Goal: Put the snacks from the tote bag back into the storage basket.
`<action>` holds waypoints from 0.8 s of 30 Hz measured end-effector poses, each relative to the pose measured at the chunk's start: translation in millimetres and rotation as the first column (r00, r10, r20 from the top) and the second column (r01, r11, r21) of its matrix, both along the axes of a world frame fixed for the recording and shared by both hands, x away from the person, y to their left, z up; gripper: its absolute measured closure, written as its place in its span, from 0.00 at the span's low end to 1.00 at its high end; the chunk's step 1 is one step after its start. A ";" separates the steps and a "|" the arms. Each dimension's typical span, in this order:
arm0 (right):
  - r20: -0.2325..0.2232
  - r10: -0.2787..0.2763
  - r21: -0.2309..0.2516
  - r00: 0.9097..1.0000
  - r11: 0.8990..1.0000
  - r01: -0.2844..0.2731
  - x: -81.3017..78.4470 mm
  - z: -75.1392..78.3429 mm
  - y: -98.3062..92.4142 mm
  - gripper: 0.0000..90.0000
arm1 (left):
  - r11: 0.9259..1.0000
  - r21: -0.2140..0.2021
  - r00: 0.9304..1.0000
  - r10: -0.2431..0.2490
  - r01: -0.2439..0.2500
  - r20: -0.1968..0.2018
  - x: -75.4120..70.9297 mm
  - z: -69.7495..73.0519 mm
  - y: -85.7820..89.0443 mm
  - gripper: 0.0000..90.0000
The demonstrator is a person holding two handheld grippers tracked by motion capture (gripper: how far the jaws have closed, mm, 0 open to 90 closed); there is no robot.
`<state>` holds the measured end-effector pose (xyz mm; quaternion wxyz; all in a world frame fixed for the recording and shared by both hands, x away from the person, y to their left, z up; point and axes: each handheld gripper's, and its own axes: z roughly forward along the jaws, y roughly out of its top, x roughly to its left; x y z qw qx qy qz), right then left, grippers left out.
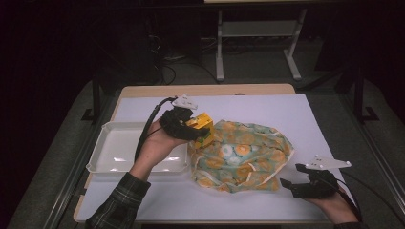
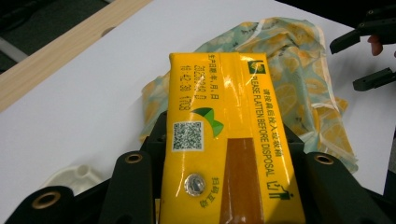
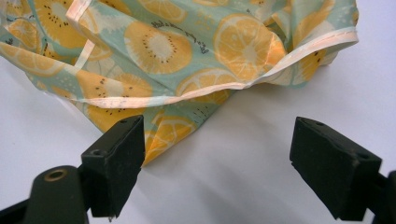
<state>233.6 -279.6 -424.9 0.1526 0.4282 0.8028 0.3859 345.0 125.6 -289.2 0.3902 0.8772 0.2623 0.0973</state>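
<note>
White tray at the left edge of the white table sheet. Left gripper, just right of the tray, with jaws clamped on the two sides of a yellow drink carton, held above the left edge of the orange-print cloth bag. The bag lies crumpled at mid-table. Right gripper, at the bag's lower right corner, with jaws wide apart and nothing between them, close to the bag's hem.
</note>
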 end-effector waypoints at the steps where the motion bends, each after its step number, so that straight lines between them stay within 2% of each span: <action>1: 0.000 0.001 0.000 1.000 1.000 -0.001 0.0 -0.2 0.1 0.19 | 1.000 -0.006 1.000 0.008 -0.008 0.003 -0.7 1.3 4.1 0.60; 9: -0.005 0.001 -0.001 1.000 1.000 -0.001 0.1 -1.1 1.2 0.19 | 0.999 -0.009 0.999 0.042 -0.042 0.006 -7.5 4.7 31.4 0.60; 24: -0.004 -0.001 -0.003 1.000 1.000 0.001 -0.1 -1.0 0.3 0.19 | 0.994 -0.007 0.994 0.106 -0.106 -0.031 -14.6 -15.5 72.9 0.60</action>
